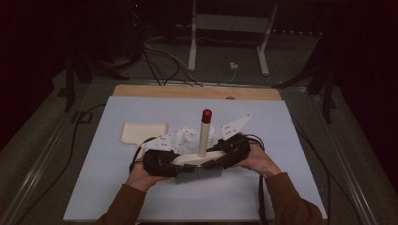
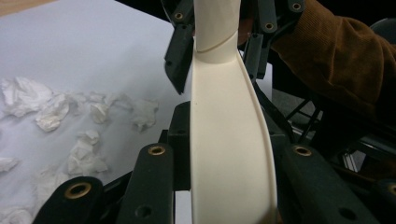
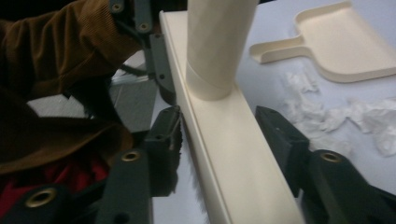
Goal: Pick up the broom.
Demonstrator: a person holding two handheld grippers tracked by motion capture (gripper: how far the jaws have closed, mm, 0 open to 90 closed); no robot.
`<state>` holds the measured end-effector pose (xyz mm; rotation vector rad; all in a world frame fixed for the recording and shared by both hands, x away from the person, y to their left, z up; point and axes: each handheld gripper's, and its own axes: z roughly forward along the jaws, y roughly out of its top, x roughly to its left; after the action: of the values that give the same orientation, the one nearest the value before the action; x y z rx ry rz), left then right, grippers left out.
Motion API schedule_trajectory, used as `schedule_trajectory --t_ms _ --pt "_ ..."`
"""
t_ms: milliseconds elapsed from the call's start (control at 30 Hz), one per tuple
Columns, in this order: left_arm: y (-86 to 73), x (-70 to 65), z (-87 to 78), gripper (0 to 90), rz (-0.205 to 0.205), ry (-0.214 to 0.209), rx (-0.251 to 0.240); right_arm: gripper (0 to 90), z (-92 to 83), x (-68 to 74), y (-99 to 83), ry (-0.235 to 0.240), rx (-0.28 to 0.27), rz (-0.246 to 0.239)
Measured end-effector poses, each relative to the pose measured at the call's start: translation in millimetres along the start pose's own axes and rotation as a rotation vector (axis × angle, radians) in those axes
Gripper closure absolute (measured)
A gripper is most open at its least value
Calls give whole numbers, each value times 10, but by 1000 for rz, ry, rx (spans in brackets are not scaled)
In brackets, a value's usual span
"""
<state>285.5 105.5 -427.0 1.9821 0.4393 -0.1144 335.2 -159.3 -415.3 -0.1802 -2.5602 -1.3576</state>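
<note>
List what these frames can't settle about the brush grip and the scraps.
- Right gripper: whether its right jaw touches the brush head; a gap seems to show in the right gripper view.
- Bristles: whether they touch the table; too small in the high view.
- Paper scraps: count; brush handle partly hides them.

We see a cream plastic hand brush (image 1: 199,159) with a long cream handle (image 1: 203,138) capped by a red tip (image 1: 206,115), standing upright near the front middle of the pale blue table top (image 1: 291,140). Its curved head lies level, grey bristles (image 1: 198,175) pointing down towards us. Behind it on that table top lie crumpled white paper scraps (image 1: 187,137), and further left a cream plastic dustpan (image 1: 143,132) rests flat, hollow side up.
</note>
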Motion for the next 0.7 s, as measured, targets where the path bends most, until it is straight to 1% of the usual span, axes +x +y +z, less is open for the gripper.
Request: schedule_trajectory --t_ms 100,167,233,267,300,333,367,400,467,500,567,600,633,667,700 --pt "2 27 -6 664 -20 -8 -18 608 -5 9 -13 15 0 -15" --pt "7 45 -15 620 -36 2 -27 647 -19 7 -28 32 -20 -9" --pt "10 49 -24 554 -51 36 -40 671 -26 11 -32 35 -24 -10" --pt "11 52 -34 535 -58 47 -50 672 -24 17 -34 20 -23 -14" --pt "13 51 -48 527 -59 58 -65 673 -26 9 -42 11 -25 -2" --pt "15 50 -60 527 -61 71 -75 673 -26 9 -42 11 -25 -2" --pt "16 47 -86 510 -64 92 -91 674 -29 3 -46 8 -27 4" --pt "15 47 -111 492 -63 103 -100 674 -33 -7 -53 2 -27 8" --pt "11 31 -163 453 -52 163 -120 674 -36 -19 -65 -3 -28 15" --pt "7 27 -191 442 -49 174 -134 673 -37 -32 -75 -20 -23 23" --pt "3 18 -249 437 -47 219 -161 673 -36 -42 -80 -26 -21 29" --pt "3 22 -278 426 -53 234 -169 674 -34 -55 -85 -30 -23 32" --pt "2 24 -302 385 -63 259 -174 673 -34 -66 -88 -38 -27 35" --pt "0 23 -325 298 -64 297 -179 673 -36 -84 -87 -52 -39 51" --pt "-5 22 -349 253 -66 326 -182 674 -37 -94 -84 -57 -42 58"
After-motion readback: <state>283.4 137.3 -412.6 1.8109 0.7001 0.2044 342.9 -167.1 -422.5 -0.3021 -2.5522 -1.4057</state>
